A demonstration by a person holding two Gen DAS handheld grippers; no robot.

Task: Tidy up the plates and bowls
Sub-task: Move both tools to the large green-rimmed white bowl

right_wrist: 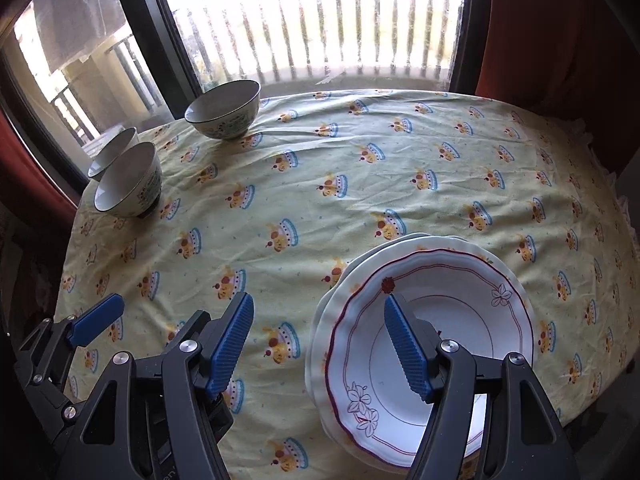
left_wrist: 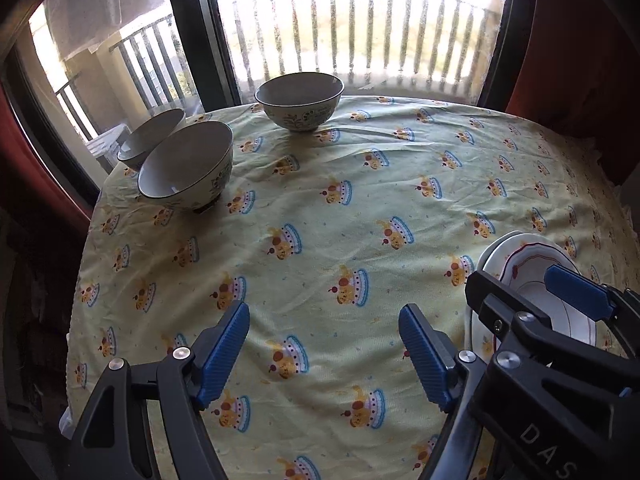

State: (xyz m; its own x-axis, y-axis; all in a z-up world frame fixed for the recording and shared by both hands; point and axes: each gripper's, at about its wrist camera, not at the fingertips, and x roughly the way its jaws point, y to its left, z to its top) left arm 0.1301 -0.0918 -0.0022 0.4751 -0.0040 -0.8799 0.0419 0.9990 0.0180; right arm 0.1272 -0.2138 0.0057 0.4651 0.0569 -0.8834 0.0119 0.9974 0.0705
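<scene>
Left wrist view. Left gripper (left_wrist: 324, 344) hanging over the middle near part of the table (left_wrist: 360, 184), blue fingers wide apart, nothing between them. Three bowls (left_wrist: 186, 166) far off: two at the far left corner, one just behind the other, maybe touching, hard to tell; a third bowl (left_wrist: 300, 100) at the far edge by the window (left_wrist: 360, 28). Cream outside with green leafy patterns, dark thin rims, pale and bare inside. Right gripper (left_wrist: 520, 300) near the right edge, over a stack of plates (left_wrist: 516, 256).

Could go wrong, as a guess: bowls sitting close to the far left corner, so a bump or a pull on the wrinkly cloth could send one off the table. Smooth round sides could also slip out of a weak pinch.

Right wrist view. Right gripper (right_wrist: 318, 344) with fingers apart too, holding nothing. One blue finger hanging above the top plate (right_wrist: 460, 320); touching or not, cannot tell. Plates stacked at the near right part of the table (right_wrist: 360, 168). Top plate white, wavy red rim line, little flower drawings. Plates under it cream, poking out a bit, not lined up. A push on the uneven stack could make it slide. Left gripper (right_wrist: 96, 320) peeking in at the left edge.
</scene>
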